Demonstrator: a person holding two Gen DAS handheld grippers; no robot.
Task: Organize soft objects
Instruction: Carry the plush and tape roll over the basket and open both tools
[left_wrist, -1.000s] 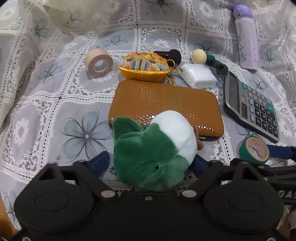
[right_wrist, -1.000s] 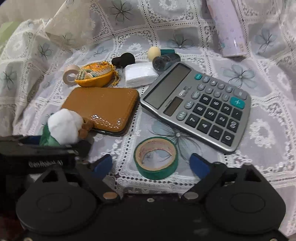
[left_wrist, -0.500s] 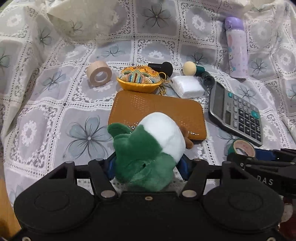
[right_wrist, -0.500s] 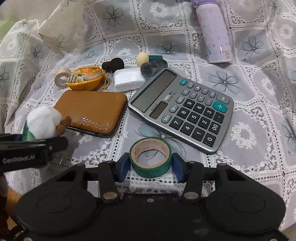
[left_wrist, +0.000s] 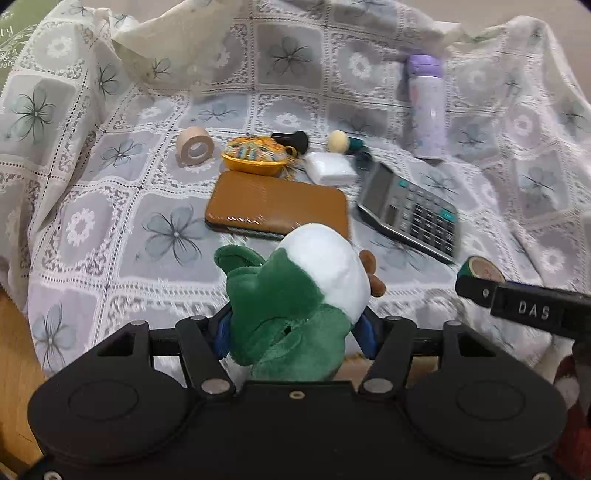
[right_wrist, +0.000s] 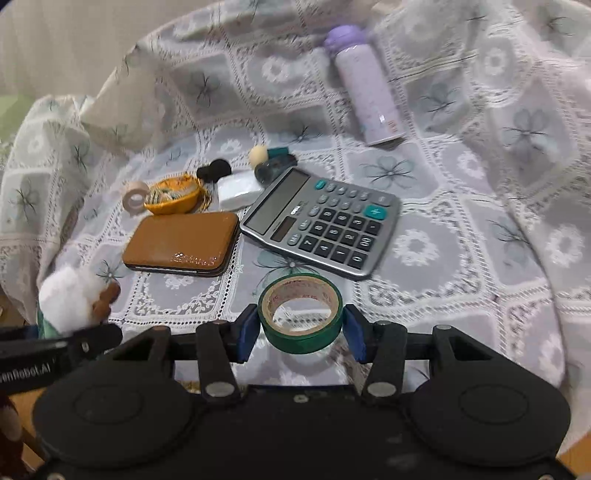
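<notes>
The green and white plush toy (left_wrist: 295, 299) is sitting between the blue pads of the left gripper (left_wrist: 295, 332), which is pinching its soft body from both sides, probably so it is not slipping while carried. To the right of it, the right gripper (right_wrist: 301, 332) is squeezing the green tape roll (right_wrist: 300, 314) across its outer rim. Ahead of both grippers, the brown case (right_wrist: 181, 243), the calculator (right_wrist: 325, 221) and the purple bottle (right_wrist: 365, 85) are lying on the lace cloth (right_wrist: 461, 240).
</notes>
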